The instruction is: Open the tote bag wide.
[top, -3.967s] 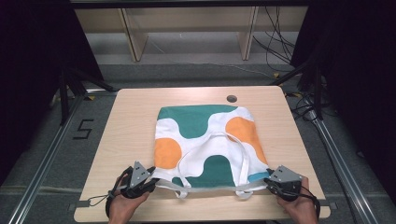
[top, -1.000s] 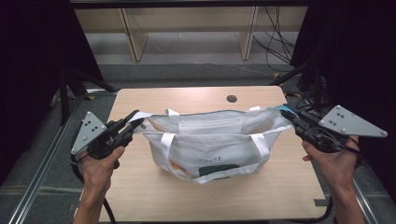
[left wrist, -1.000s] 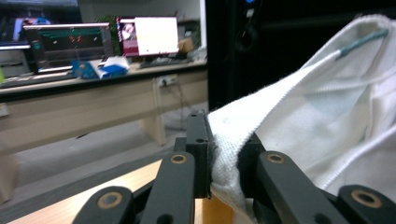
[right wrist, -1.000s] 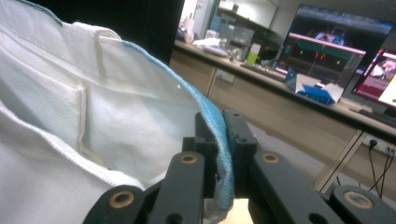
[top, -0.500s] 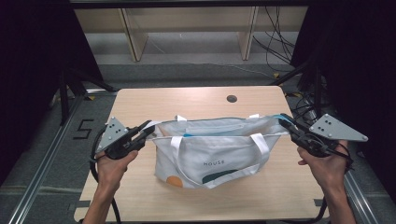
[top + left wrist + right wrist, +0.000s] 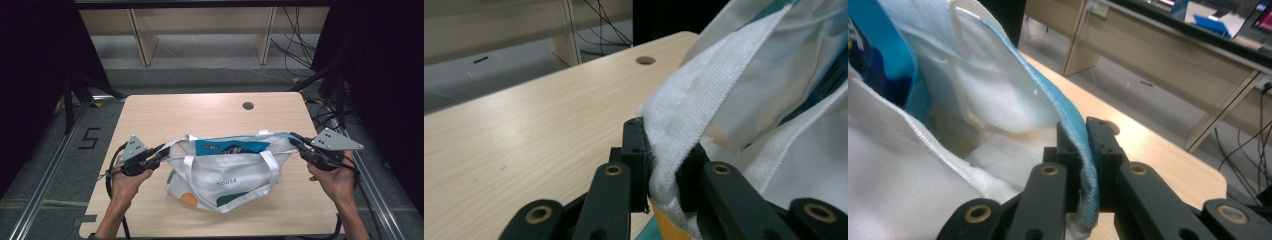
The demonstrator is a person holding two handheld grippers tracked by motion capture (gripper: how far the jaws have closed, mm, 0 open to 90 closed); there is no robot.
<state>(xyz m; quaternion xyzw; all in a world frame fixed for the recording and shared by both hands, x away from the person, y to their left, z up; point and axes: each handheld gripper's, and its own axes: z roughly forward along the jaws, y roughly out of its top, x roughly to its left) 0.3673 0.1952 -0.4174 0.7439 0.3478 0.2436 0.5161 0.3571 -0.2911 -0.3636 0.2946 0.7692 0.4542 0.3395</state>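
Note:
A white tote bag point(image 6: 227, 175) with teal and orange patches and the word HOUSE hangs stretched between both grippers over the wooden table point(image 6: 200, 115). Its bottom sags onto the tabletop. My left gripper point(image 6: 161, 151) is shut on the bag's left top corner; in the left gripper view the jaws pinch the white woven hem point(image 6: 664, 165). My right gripper point(image 6: 294, 140) is shut on the bag's right top corner, and the right gripper view shows a light blue edge point(image 6: 1087, 165) clamped between the jaws. The bag's mouth is slightly parted, showing a blue item point(image 6: 227, 147) inside.
A round cable hole point(image 6: 248, 105) lies near the table's far edge. Wooden shelf legs point(image 6: 140, 40) and loose cables point(image 6: 295, 45) stand on the floor beyond the table. A metal rail point(image 6: 45, 185) runs along the floor at the left.
The bag was lifted from lying flat and held up by its top corners. Over the last second both grippers have come lower and nearer to me, and the bag's bottom now rests on the table.

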